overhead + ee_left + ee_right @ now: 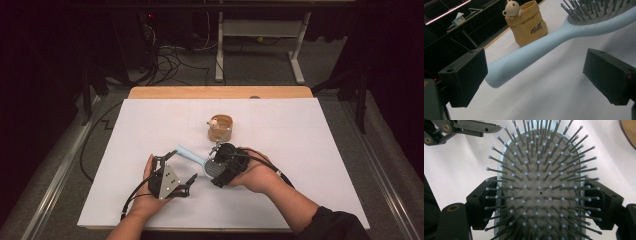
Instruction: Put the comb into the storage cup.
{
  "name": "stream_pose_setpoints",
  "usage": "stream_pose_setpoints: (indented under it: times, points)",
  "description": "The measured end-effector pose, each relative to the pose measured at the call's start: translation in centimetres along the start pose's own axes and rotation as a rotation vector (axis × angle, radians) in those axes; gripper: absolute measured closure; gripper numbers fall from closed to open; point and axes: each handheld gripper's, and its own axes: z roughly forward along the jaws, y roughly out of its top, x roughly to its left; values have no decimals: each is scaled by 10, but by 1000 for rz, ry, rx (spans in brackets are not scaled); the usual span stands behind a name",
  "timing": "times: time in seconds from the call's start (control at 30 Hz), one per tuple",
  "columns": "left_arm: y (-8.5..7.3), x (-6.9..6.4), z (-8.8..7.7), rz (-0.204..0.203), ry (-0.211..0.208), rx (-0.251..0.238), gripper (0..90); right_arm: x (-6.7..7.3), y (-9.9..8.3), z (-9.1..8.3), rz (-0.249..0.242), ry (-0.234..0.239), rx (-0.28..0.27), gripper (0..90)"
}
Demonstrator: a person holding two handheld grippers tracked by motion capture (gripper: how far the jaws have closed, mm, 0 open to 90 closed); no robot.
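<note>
- Hairbrush [200, 161], light blue, sits low over the white table [310, 150], in front of the small yellow bear holder [220, 127]; its bristled head is clamped between the jaws of our right gripper [216, 167], which press on both edges of the head.
- In the right gripper view the bristles [537, 187] face the camera and the pads [605, 207] squeeze the rim on either side, so we judge the pickup done.
- Our left gripper [176, 172] has its jaws spread wide and grasps nothing; the handle [524, 58] runs between and beyond them, not touched.
- What we judge left: taking the handle with the left, or carrying the brush to the holder, apparently meant to receive it.
- We cannot tell whether the handle tip rests on the table or floats just above it.
- The head's lower end is cut off in the right gripper view, and the holder's inside is hard to make out.
</note>
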Motion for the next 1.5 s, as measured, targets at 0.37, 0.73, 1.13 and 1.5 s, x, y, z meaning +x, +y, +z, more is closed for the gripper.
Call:
stream_pose_setpoints:
  times: [0.37, 0.73, 1.13, 1.5]
  points:
    - [1, -1, -1, 53, 36, 37, 65, -1, 5, -1, -7, 7, -13, 206]
    - [5, -10, -3, 145, 113, 107, 78, 0, 13, -2, -32, 15, -25, 206]
    - [7, -18, -7, 209, 136, 102, 79, 3, 17, -1, -55, 13, -16, 206]
    - [5, -17, -4, 199, 134, 117, 92, 3, 19, 1, -54, 15, -8, 206]
